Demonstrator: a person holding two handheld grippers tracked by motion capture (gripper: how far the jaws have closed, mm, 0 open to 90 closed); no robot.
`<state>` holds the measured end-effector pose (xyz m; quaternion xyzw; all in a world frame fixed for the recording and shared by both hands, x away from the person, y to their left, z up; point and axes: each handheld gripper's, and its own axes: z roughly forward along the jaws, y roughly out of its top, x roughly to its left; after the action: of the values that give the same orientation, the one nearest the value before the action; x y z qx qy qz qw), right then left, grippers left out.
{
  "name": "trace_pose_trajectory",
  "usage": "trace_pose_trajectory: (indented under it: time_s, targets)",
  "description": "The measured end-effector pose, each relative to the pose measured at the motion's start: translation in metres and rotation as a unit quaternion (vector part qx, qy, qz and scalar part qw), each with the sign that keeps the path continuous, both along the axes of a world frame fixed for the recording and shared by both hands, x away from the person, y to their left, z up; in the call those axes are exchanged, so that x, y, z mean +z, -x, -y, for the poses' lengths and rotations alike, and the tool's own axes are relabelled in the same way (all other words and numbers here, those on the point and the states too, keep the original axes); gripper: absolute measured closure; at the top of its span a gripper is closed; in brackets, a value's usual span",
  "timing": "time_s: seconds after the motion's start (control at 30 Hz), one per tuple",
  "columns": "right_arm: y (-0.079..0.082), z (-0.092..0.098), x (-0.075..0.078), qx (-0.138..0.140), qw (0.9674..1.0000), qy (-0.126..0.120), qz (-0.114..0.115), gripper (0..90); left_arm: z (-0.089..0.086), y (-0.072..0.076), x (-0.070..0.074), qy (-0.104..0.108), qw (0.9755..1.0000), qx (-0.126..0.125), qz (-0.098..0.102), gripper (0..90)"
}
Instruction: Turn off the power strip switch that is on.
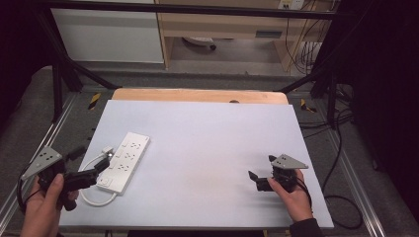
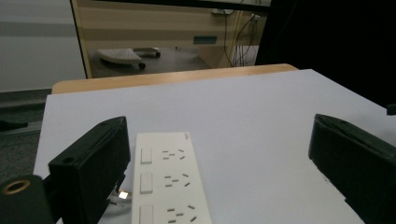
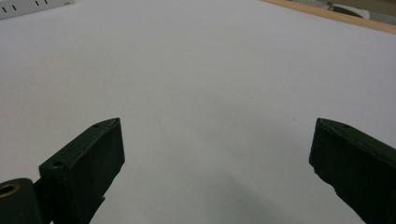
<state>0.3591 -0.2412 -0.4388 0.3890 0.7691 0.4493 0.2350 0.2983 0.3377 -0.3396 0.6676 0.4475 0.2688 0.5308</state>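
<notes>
A white power strip lies on the left part of the white tabletop, with its white cable looping off its near end. My left gripper is held at the table's left edge, open, its jaws pointing at the strip's near end. In the left gripper view the power strip runs away between the wide-apart jaws of the left gripper, which hold nothing. My right gripper hovers over bare table at the front right, open and empty. In the right gripper view its jaws frame bare table, with the strip's edge far off.
A wooden strip borders the table's far edge. Black frame bars stand at the back corners. Cables trail on the floor to the right. A wheeled chair base sits on the floor beyond the table.
</notes>
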Motion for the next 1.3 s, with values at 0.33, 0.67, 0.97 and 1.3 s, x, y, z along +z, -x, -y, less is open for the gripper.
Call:
trace_pose_trajectory:
  time_s: [0.33,0.67,0.97,1.3]
  targets:
    - [0.000,0.001,0.000,-0.004,1.0000,0.000,-0.001,3.7,-0.007,0.004,-0.028,-0.008,1.0000,0.002,-0.005,5.7]
    - [0.000,0.001,0.000,-0.004,1.0000,-0.002,0.000,3.8,0.003,-0.002,-0.048,-0.028,0.9992,-0.018,-0.024,5.8]
    - [0.000,0.001,0.000,-0.003,1.0000,0.000,0.000,3.7,0.007,-0.008,-0.064,-0.042,0.9979,-0.023,-0.043,6.0]
    - [0.000,0.000,0.000,-0.003,1.0000,0.000,-0.002,3.8,0.012,-0.012,-0.076,-0.072,0.9954,-0.029,-0.057,6.0]
